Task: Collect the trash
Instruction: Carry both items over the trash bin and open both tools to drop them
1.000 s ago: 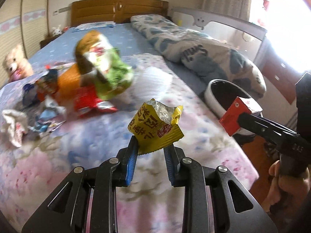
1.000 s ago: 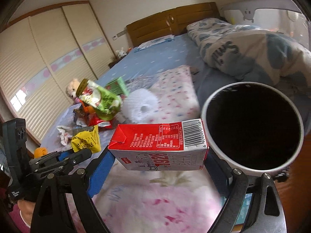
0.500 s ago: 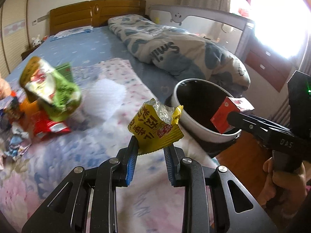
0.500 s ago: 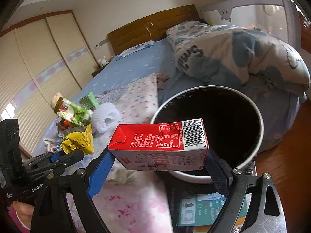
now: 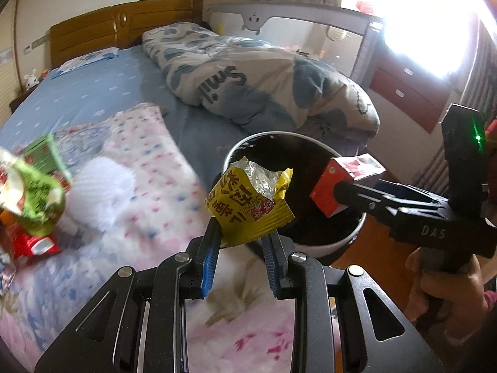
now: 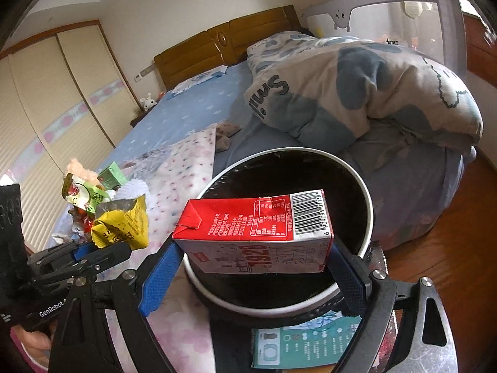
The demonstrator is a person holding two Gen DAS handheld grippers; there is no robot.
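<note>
My left gripper (image 5: 240, 242) is clamped on a crumpled yellow snack wrapper (image 5: 248, 200); its blue pads (image 5: 209, 262) pinch the wrapper's lower edge, and the torn foil mouth points up. My right gripper (image 6: 253, 275) grasps a red and white milk carton (image 6: 254, 237) lying on its side, one pad at each end, barcode toward the right. In the right wrist view the carton hangs over the near rim of the white bin (image 6: 369, 205), whose inside is black. In the left wrist view the wrapper sits in front of the bin's left rim, and the carton shows to the right of it, over the dark opening, at the tip of my other gripper. My right hand (image 5: 447, 283) wraps that gripper's handle at the right edge.

Below the bin in the right wrist view lies a teal printed card (image 6: 298, 345); I cannot tell what it rests on. The bin stands just beside the bed (image 5: 102, 99), at its edge. A pink flowered blanket (image 5: 149, 192) covers the near part of the bed. On it, to the left, is a heap of more trash: a green snack bag (image 5: 37, 205), a red packet (image 5: 34, 244), a small green box (image 5: 43, 154) and a white ruffled thing (image 5: 102, 183), blurred. Further back a blue and cream quilt (image 5: 257, 80) lies rolled along the right side of the blue sheet. Beyond it stands the wooden headboard (image 5: 124, 25).
</note>
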